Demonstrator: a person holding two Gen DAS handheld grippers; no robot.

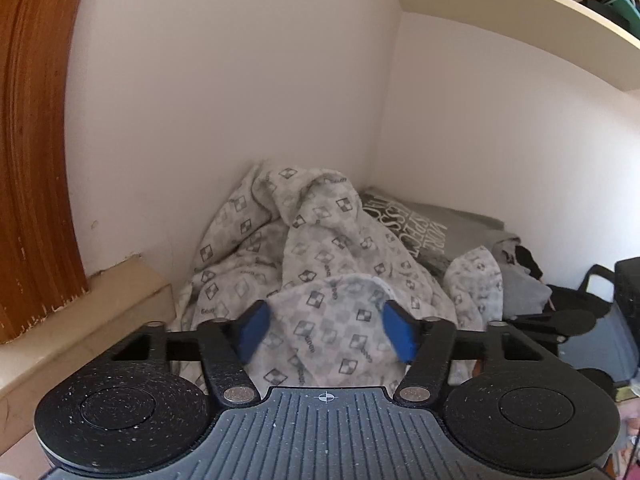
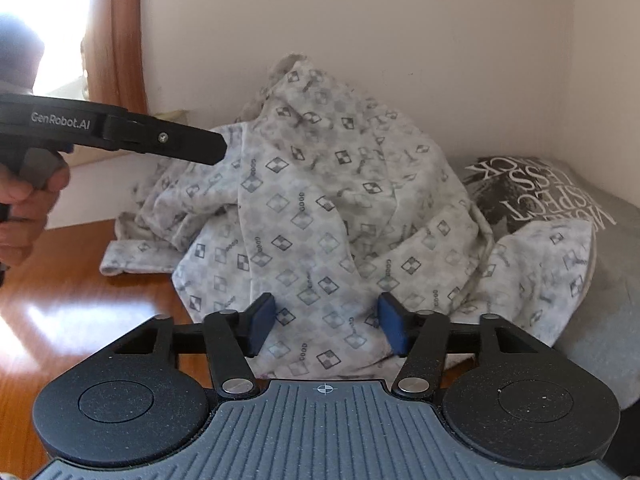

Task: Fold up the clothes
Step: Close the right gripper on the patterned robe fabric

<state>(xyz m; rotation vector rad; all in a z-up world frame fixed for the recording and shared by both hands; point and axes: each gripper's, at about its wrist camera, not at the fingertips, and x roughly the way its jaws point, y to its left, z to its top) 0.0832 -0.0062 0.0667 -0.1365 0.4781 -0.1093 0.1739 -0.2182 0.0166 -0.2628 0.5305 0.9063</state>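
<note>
Patterned shirt [image 2: 320, 200] heaped on tabletop [image 2: 80, 280], against the wall.
Soft, light, floppy (will sag) — grab a hem or collar edge. Left gripper [image 1: 326, 332] and right gripper [image 2: 326, 326] jaws spread, pinching nothing.

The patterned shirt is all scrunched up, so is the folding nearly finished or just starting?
Just starting. Done: nothing looks folded; the patterned shirt lies in a crumpled heap on the wooden table, partly over a grey printed shirt. In hand: the right gripper and left gripper both stand open at the cloth, gripping nothing. Left: grab the shirt, spread it flat, fold it, then do the grey one.
</note>
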